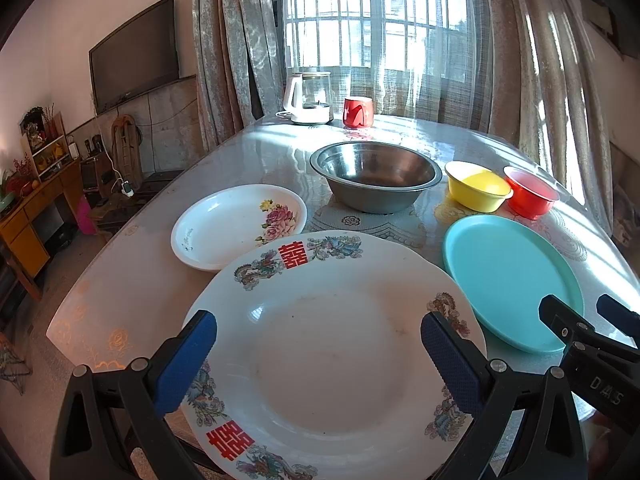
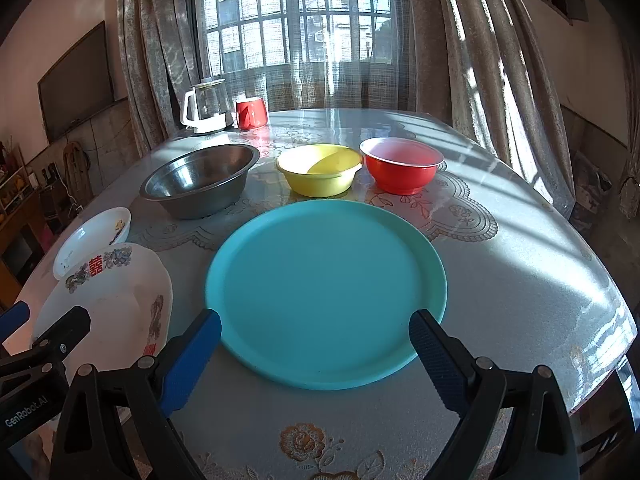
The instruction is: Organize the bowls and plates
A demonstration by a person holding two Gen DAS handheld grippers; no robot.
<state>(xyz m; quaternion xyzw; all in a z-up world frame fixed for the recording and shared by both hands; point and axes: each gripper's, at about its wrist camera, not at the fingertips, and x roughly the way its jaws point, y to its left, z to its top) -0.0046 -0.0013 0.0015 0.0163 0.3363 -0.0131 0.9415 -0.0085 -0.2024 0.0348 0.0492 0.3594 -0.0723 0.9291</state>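
Teal plate [image 2: 326,294] before wide-spread right gripper [image 2: 316,336]

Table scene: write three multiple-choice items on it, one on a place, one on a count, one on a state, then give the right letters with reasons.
1. Where does the teal plate lie relative to the yellow bowl?
A. nearer the camera
B. inside it
C. behind it, by the window

2. How many bowls stand on the table?
A. one
B. three
C. five

3. How is the right claw?
A. shut on the teal plate
B. open, holding nothing
C. shut on a cup

Answers: 1 A, the plate lies in front of the bowl in the right wrist view. 2 B, the steel bowl, the yellow bowl and the red bowl. 3 B, its fingers stand wide apart at the plate's near edge.
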